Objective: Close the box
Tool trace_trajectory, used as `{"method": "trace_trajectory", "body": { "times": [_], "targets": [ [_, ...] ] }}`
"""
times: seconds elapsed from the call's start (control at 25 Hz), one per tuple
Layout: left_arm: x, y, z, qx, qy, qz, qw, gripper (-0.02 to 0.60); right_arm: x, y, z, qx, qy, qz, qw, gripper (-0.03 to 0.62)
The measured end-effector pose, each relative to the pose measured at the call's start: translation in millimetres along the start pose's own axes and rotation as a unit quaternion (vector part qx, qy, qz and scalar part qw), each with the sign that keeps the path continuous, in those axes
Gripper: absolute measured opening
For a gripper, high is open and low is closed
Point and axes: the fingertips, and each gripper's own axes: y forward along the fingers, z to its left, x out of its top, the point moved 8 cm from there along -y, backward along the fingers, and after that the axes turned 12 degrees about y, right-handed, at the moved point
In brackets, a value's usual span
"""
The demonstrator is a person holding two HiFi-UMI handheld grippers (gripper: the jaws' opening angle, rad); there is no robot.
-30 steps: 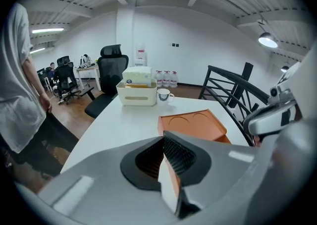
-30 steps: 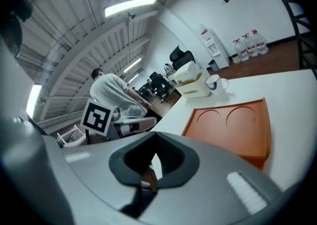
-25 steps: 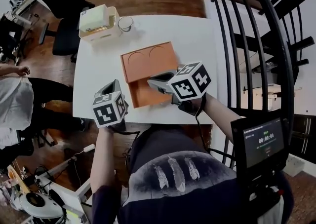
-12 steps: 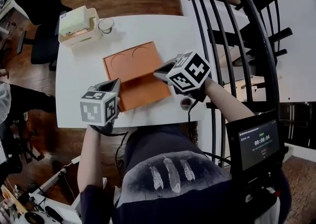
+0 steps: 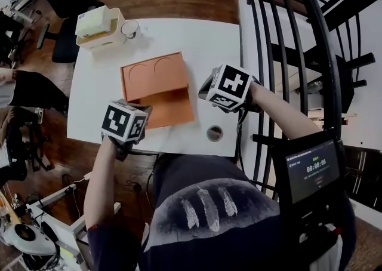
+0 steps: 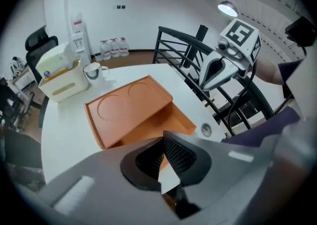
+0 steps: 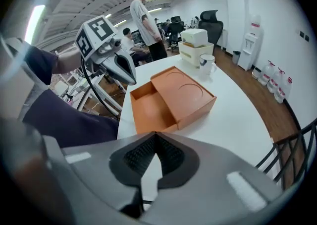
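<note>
Box [image 5: 170, 111] w/ lid [image 5: 152, 73] approx. half on, closing not yet done; L tool [image 6: 161, 186] & R tool [image 7: 142, 179] pinched together, empty.

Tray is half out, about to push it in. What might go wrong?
Nothing braces the box: pushing its tray may slide it whole along the table toward the mug. An off-centre push from the shut left gripper might skew and jam the tray.

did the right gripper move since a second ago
Yes. The right gripper was over the right edge of the orange box; now it sits clear, off to its right.
</note>
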Motion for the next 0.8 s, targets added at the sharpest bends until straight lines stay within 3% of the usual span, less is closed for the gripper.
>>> {"method": "trace_trajectory", "body": {
  "times": [0.28, 0.4, 0.52, 0.64, 0.8],
  "targets": [
    [0.3, 23.5, -29.3, -0.034, 0.025, 0.052, 0.9978, 0.015, -23.3, 12.3, -28.3, 0.013, -0.078, 0.098, 0.992, 0.005],
    [-9.3, 37.2, -34.0, -0.054, 0.028, 0.066, 0.996, 0.015, -23.6, 27.1, -55.4, -0.029, -0.104, 0.132, 0.985, 0.005],
    [-19.3, 41.6, -44.4, -0.07, 0.033, 0.068, 0.9947, 0.015, -16.8, 40.5, -76.3, -0.068, -0.133, 0.128, 0.981, 0.005],
    [-30.1, 39.7, -58.4, -0.093, 0.031, 0.063, 0.9932, 0.015, 5.0, 48.8, -94.5, -0.084, -0.176, 0.133, 0.972, 0.005],
    [-58.3, 50.2, -73.0, -0.129, 0.008, 0.073, 0.989, 0.015, 49.0, 57.7, -122.5, -0.121, -0.214, 0.177, 0.953, 0.005]
  ]
}}
